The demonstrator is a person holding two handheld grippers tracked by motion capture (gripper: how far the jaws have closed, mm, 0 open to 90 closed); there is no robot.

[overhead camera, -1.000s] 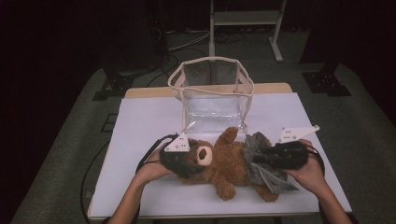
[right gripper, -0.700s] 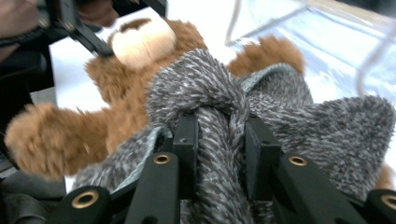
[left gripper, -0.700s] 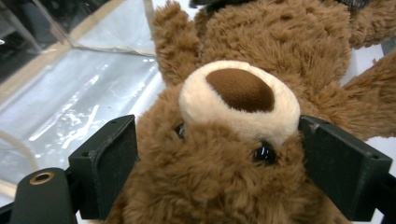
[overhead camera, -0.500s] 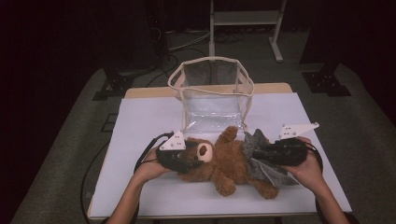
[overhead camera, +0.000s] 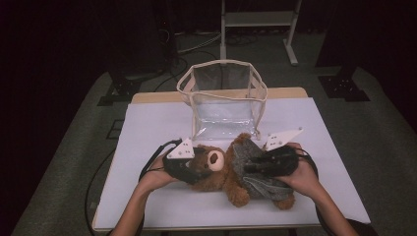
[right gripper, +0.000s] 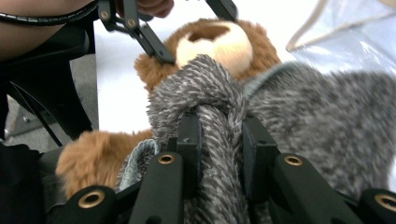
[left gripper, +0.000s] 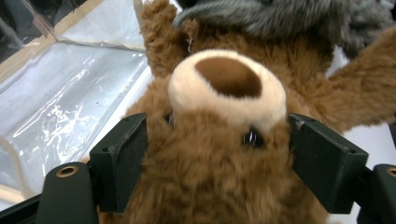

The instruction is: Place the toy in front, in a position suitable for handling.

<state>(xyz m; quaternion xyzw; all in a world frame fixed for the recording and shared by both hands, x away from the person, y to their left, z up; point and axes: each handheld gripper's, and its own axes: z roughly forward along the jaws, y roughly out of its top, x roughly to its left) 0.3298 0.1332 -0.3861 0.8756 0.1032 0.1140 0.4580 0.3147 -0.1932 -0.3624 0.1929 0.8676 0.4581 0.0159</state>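
At the left of the high view, the left gripper [overhead camera: 196, 169] is held by the person's left hand [overhead camera: 156, 176] low over the white table top [overhead camera: 147, 128], with its grey three-cornered plate above it and its black cable looped behind the wrist. Its jaws are set on either side of the head of the brown plush teddy bear [overhead camera: 221, 172]; in the left gripper view the head [left gripper: 219, 154] is seen lodged between the two black pads, fur pressed against both, the cream muzzle with its dark brown nose turned up towards the camera. The jaws have just been opening a little after a closing, with the head between them all the while.

The bear is laid on its back across the near middle of the table, head to the left and legs to the right, just in front of the clear plastic bag with cream fabric trim [overhead camera: 223, 101], which is stood upright and open at the top.

Further right, a grey knitted garment [overhead camera: 255, 169] is wrapped about the bear's body. The right gripper [overhead camera: 253, 167], carried by the right hand [overhead camera: 300, 174], is clamped on a bunched fold of that grey knit [right gripper: 219, 154], as is shown in the right gripper view, where the fold is pinched tight between the two narrow-set pads
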